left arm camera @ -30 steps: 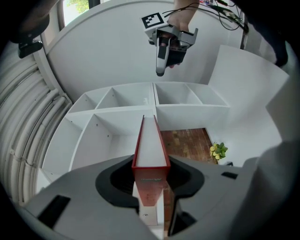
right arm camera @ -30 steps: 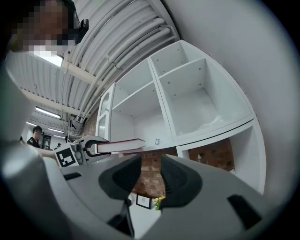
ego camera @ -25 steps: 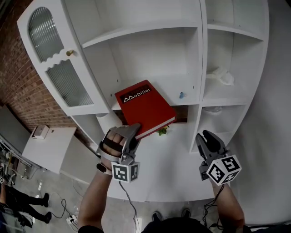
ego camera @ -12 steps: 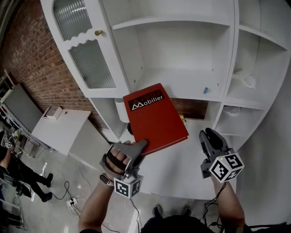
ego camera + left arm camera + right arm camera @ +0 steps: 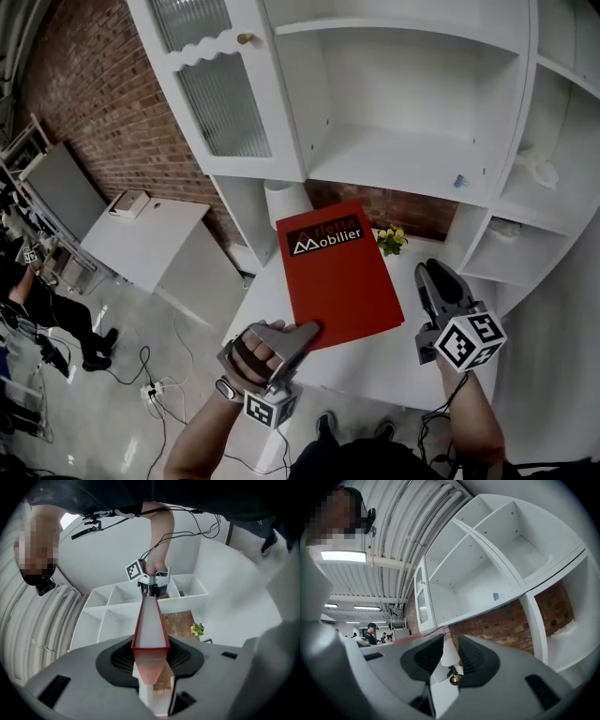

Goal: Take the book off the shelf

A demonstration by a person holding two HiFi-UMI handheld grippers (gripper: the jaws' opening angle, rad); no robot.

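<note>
The red hardcover book [image 5: 339,281] with white lettering on its cover is off the white shelf unit [image 5: 403,155] and hangs level over the white counter [image 5: 370,366]. My left gripper [image 5: 302,332] is shut on its near corner. In the left gripper view the book [image 5: 151,627] runs edge-on between the pads. My right gripper [image 5: 434,274] hovers just right of the book and touches nothing. Its jaws are closing, and a narrow gap [image 5: 451,654] with nothing in it still shows.
A glass-paned cabinet door [image 5: 223,98] stands open at the left. A small yellow-flowered plant [image 5: 391,240] and a white lamp [image 5: 284,202] stand on the counter by the brick wall. A blue clip [image 5: 458,180] lies on the shelf. People stand at far left [image 5: 37,314].
My left gripper has drawn the book out from the shelf, down and toward me. The right gripper stayed beside it while its jaws narrowed.
</note>
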